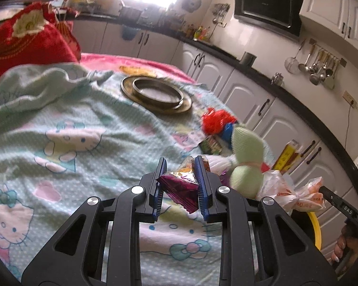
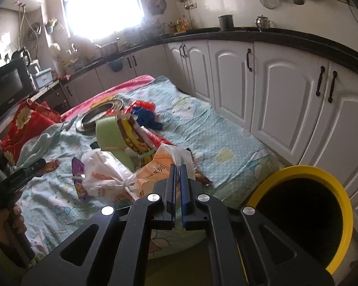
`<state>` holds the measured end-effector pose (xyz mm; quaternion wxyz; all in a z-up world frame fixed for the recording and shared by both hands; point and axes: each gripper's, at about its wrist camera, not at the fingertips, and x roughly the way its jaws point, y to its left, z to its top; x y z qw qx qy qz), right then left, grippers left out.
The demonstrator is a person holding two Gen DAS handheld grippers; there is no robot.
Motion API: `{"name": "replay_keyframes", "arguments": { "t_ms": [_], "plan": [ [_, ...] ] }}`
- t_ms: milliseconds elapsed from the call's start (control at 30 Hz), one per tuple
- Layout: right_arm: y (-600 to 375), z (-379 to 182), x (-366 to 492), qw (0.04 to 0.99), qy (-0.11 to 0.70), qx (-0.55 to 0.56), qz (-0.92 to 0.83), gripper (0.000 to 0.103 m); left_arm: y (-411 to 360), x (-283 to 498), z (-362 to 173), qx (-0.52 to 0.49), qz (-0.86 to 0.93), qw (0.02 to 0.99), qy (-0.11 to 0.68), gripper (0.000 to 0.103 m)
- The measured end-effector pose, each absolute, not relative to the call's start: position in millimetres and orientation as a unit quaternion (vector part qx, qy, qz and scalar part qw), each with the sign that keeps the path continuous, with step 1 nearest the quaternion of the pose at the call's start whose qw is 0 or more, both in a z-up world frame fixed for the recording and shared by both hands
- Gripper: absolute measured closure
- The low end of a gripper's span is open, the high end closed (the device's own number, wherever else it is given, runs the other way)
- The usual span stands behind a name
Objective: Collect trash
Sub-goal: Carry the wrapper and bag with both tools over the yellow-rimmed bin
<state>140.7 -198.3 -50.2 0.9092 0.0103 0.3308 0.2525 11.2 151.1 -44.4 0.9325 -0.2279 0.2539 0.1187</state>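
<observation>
left wrist view: left gripper (image 1: 180,178) pinches a purple wrapper (image 1: 182,186) (right gripper (image 2: 177,186) clamps a plastic bag (image 2: 155,169)).

1. The left wrist view sits low and close over the bed (image 1: 71,124), looking along its fingers (image 1: 158,186) toward the window and the cabinets.
2. The right wrist view looks from the bed's foot, beside the yellow bin (image 2: 305,219), across to the same window.
3. Both views share the metal plate (image 1: 155,94) (image 2: 96,116), the tied plastic bag (image 1: 288,190) (image 2: 109,178) and the cabinets.
</observation>
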Motion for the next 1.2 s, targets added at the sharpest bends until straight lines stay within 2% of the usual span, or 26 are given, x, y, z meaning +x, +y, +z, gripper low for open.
{"name": "replay_keyframes", "arguments": {
  "t_ms": [500,1200],
  "plan": [
    [-246.7,-11.4,118.5,0.934,0.273,0.030,0.229,0.100,100.9,21.5,-11.6,-0.185,0.051,0.953,0.236,0.085],
    [-322.0,-4.7,113.4,0.952,0.253,0.077,0.154,0.100,2.0,59.4,-19.1,-0.123,-0.063,0.952,0.272,0.085]
  ]
}}
